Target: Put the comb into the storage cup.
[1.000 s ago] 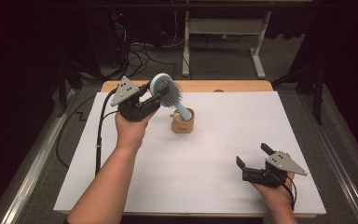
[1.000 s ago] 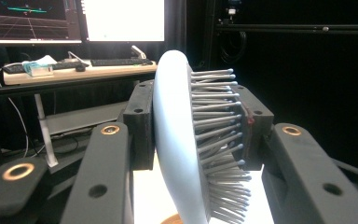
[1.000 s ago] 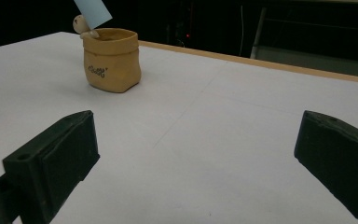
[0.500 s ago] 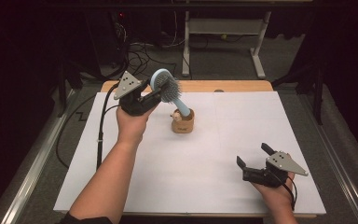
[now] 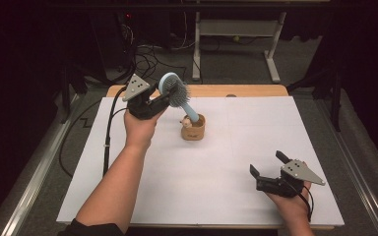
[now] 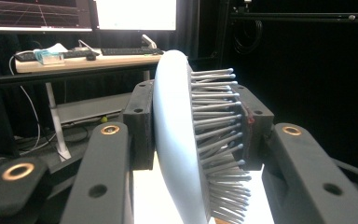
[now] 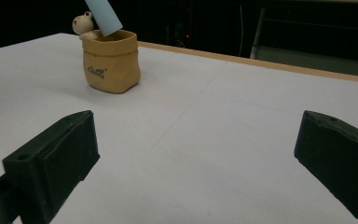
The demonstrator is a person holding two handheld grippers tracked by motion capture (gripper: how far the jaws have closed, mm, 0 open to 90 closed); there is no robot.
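1. The left gripper (image 5: 158,101) clamps the pale-blue plastic hairbrush (image 5: 174,91) by its head, handle tip in the tan sack-shaped ceramic pot (image 5: 193,128).
2. The left gripper view shows bristles against one pad (the high view doesn't).
3. The right gripper (image 5: 268,166) rests released, well apart.

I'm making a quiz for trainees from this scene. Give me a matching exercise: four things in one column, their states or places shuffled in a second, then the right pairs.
Things:
1. hairbrush
2. pot
3. left gripper
4. right gripper

States or places:
A. jaws wide apart, nothing between them
B. tan, standing on the white table
C. pale blue, handle end in the pot
D. clamped on the brush head

Pairs: 1-C, 2-B, 3-D, 4-A
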